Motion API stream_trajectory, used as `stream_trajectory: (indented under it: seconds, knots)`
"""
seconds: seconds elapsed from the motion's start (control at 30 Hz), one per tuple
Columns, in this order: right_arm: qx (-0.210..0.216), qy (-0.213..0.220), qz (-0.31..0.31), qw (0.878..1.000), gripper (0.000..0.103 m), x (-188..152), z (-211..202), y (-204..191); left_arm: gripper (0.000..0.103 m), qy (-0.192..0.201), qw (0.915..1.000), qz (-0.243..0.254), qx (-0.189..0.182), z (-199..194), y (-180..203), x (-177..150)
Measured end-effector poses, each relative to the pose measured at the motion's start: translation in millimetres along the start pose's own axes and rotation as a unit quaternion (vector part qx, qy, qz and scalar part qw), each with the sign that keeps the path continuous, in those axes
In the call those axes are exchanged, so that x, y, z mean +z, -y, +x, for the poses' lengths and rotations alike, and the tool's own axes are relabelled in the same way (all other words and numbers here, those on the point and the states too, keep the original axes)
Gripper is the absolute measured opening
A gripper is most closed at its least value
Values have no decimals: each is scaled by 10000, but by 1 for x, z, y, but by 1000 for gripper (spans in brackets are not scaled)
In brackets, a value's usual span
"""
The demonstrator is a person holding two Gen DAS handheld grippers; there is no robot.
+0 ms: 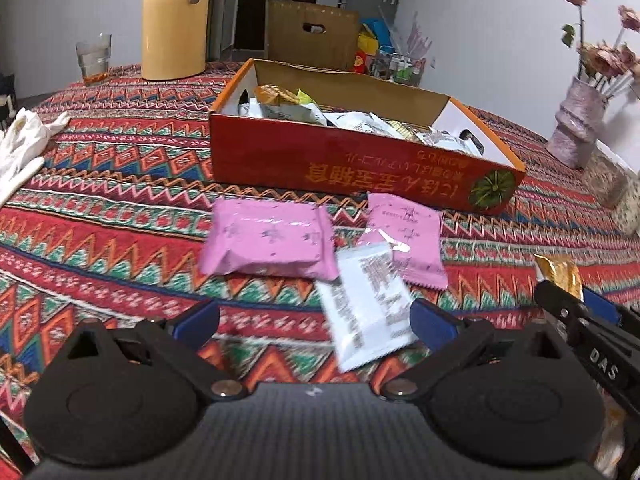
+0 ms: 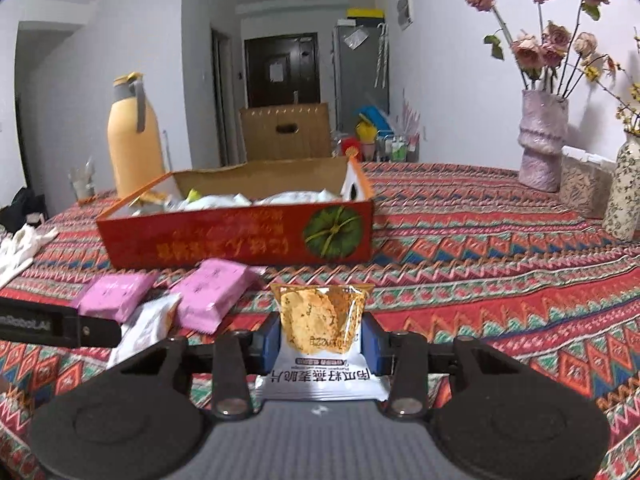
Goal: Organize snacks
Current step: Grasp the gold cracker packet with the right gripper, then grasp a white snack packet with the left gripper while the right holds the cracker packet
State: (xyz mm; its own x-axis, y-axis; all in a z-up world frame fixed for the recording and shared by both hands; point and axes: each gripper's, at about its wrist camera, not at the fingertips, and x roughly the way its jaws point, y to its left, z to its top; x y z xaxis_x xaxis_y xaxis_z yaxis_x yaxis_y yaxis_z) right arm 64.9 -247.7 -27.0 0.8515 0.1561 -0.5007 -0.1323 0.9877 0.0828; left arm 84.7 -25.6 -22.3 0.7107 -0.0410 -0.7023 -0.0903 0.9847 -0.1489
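A red cardboard box (image 1: 360,164) (image 2: 224,240) holding several snack packets stands on the patterned tablecloth. In front of it lie two pink packets (image 1: 268,242) (image 1: 412,240) and a white packet (image 1: 366,304). My left gripper (image 1: 316,320) is open just short of them, with the white packet's near end lying between its blue pads. My right gripper (image 2: 322,340) is shut on an orange-and-white cracker packet (image 2: 320,320), held off the cloth. That packet (image 1: 560,276) and the right gripper show at the right edge of the left wrist view. The pink packets (image 2: 116,294) (image 2: 212,294) lie to its left.
A yellow thermos jug (image 1: 174,20) (image 2: 134,140) and a glass (image 1: 94,58) stand behind the box at left. A white cloth (image 1: 20,148) lies at the left edge. Vases with dried flowers (image 2: 542,144) (image 2: 626,192) stand at right. A brown cardboard box (image 2: 286,128) stands beyond the table.
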Motion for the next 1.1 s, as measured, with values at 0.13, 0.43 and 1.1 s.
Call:
stream_trajectory:
  seconds: [0.13,0.43,1.1]
  knots:
    - [50,60,81,9999,41,5,8,12,103,-57,9999,-20,95,13,14,6]
    - [466,-34,49,9989,41,8,26,17,53,-200,9990,295,284,34,38,6]
    - [462,187,-105,9987,41,12,11,11,42,27,9985,532,95,12,38,8]
